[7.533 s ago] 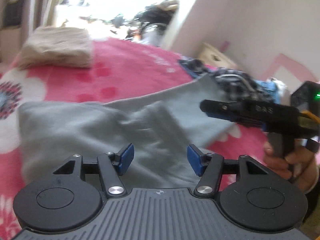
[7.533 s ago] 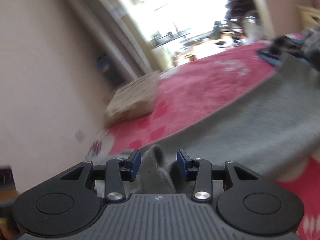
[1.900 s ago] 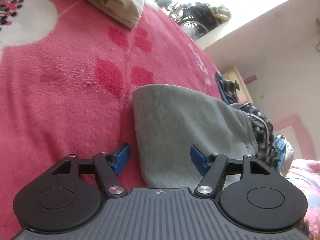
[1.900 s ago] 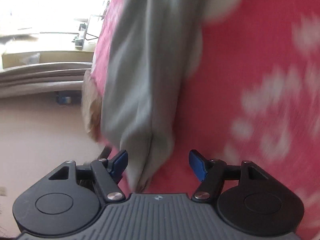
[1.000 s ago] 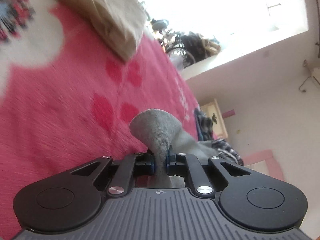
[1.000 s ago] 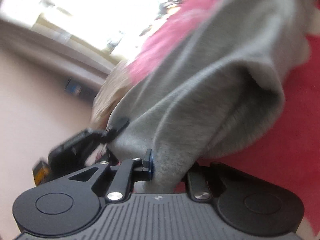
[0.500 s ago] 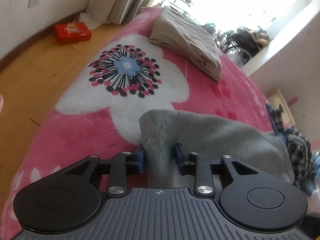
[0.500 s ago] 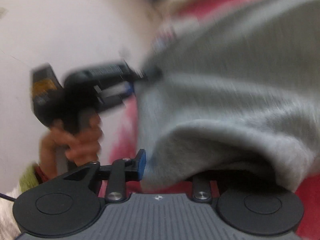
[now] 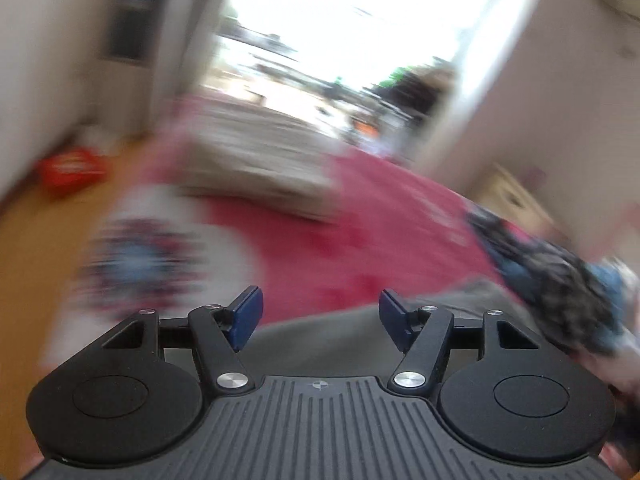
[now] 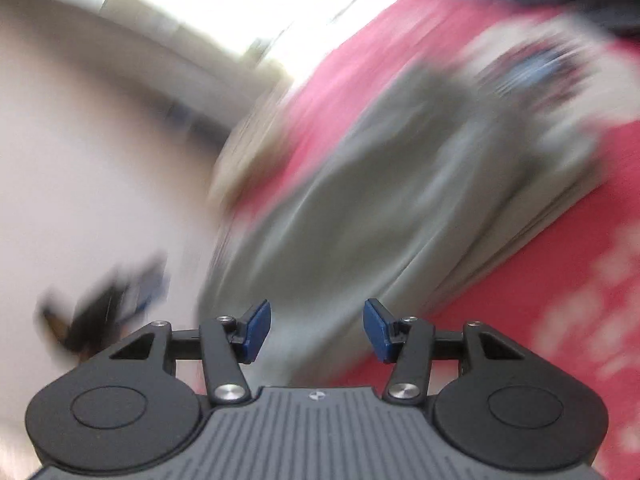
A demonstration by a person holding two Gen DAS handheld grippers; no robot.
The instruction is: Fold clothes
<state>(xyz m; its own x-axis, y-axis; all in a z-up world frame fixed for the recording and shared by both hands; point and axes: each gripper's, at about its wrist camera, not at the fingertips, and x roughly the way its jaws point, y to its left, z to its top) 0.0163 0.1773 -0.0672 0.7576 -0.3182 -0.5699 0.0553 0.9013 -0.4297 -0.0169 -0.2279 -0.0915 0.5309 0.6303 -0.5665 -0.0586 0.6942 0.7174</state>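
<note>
Both views are smeared by motion. The grey garment (image 10: 392, 184) lies folded on the pink flowered blanket (image 10: 520, 280), stretching away from my right gripper (image 10: 317, 330), which stands open just above its near end with nothing between the fingers. In the left wrist view the same grey garment (image 9: 340, 332) lies low, just beyond my left gripper (image 9: 320, 316), which is also open and empty. The left gripper (image 10: 108, 312) shows as a dark blur at the lower left of the right wrist view.
A folded beige cloth (image 9: 256, 168) rests on the far part of the pink blanket (image 9: 380, 208). A heap of dark checked and blue clothes (image 9: 560, 268) lies at the right. Wooden floor (image 9: 52, 232) with a red box (image 9: 68, 168) is at the left.
Both grippers have let go of the grey garment and opened. The garment now lies flat on the blanket, and both cameras are swinging fast.
</note>
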